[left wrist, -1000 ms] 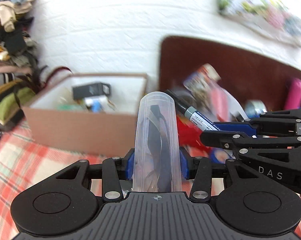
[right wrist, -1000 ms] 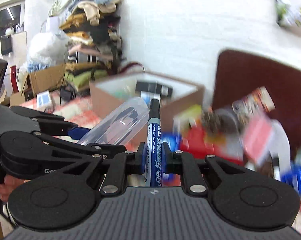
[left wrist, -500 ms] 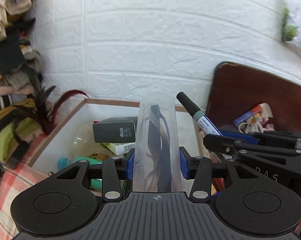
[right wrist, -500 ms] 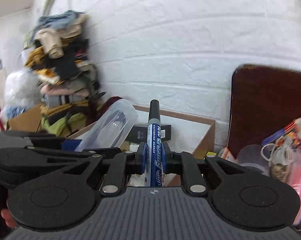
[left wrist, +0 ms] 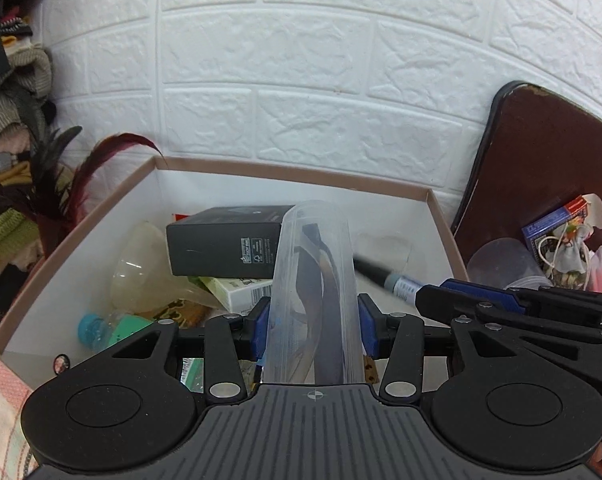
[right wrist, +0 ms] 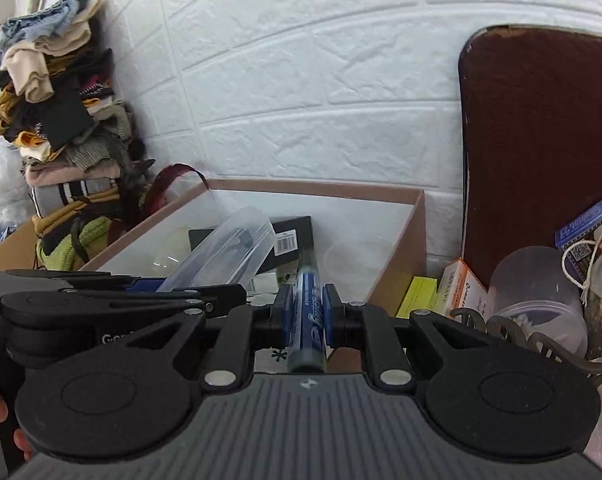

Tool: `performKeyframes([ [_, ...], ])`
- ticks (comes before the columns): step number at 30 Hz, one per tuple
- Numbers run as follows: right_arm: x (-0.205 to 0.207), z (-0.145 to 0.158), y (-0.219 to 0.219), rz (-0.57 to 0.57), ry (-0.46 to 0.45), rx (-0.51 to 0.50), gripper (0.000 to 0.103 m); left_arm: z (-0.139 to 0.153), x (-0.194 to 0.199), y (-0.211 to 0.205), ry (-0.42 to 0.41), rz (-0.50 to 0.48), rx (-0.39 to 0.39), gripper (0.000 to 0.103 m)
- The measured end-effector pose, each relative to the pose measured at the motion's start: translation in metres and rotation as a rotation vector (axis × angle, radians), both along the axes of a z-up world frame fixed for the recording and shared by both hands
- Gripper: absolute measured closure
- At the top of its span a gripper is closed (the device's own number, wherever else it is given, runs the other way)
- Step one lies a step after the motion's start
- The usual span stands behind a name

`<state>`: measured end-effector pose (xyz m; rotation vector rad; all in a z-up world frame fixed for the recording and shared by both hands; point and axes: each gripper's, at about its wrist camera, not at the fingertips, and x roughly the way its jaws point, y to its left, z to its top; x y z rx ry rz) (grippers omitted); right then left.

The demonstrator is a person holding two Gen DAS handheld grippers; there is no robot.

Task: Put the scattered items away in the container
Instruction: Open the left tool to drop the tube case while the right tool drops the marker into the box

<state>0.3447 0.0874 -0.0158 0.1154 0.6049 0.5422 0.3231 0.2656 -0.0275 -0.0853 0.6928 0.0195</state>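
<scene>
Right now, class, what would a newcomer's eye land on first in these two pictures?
First, the clear plastic case with dark glasses inside, clamped in the left tongs over the open cardboard box. Next, the blue whiteboard marker gripped in the right tongs, pointing into that box. Inside, a black carton lies near the back wall.

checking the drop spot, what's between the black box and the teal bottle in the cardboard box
In the left wrist view, a cloudy clear funnel lies between the black box and the teal bottle, inside the cardboard box.
</scene>
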Motion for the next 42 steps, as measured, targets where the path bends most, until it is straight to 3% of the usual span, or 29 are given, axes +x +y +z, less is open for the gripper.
performKeyframes([
  [2,0.001,-0.003,0.0,0.007,0.007,0.001,0.084,-0.004,0.002,-0.001,0.009,-0.001,0.007,0.057],
  [3,0.002,-0.004,0.0,0.013,0.008,0.004,0.084,-0.006,0.002,-0.001,0.018,-0.003,0.015,0.042],
  [4,0.001,-0.003,0.0,0.019,0.011,0.005,0.084,-0.007,0.001,-0.001,0.022,-0.002,0.024,0.04],
  [6,0.0,-0.002,-0.001,0.02,0.006,0.011,0.079,-0.008,-0.003,0.002,0.009,0.029,0.05,0.021],
  [8,-0.003,-0.001,-0.006,0.024,-0.001,0.031,0.075,-0.006,-0.009,0.005,-0.01,0.052,0.058,0.014],
  [12,-0.011,0.004,-0.008,0.034,-0.026,0.034,0.064,-0.004,-0.016,0.013,-0.005,0.055,-0.003,0.013],
  [20,-0.028,0.004,-0.009,0.074,-0.045,0.018,0.062,-0.005,-0.029,0.01,0.003,0.063,0.019,0.01],
  [23,-0.032,0.006,-0.011,0.079,-0.049,0.03,0.053,-0.003,-0.035,0.009,0.003,0.081,0.017,0.01],
  [25,-0.035,0.008,-0.013,0.074,-0.059,0.032,0.044,0.0,-0.04,0.009,0.0,0.093,0.008,0.01],
  [30,-0.046,0.018,-0.03,0.009,-0.071,0.057,0.01,0.013,-0.063,0.007,-0.026,0.133,-0.054,0.001],
  [32,-0.052,0.022,-0.039,-0.004,-0.065,0.074,0.002,0.019,-0.078,0.001,-0.05,0.144,-0.067,0.0],
  [42,-0.11,0.039,-0.086,0.055,-0.058,0.101,0.0,0.027,-0.154,-0.06,-0.08,0.068,0.001,0.0],
])
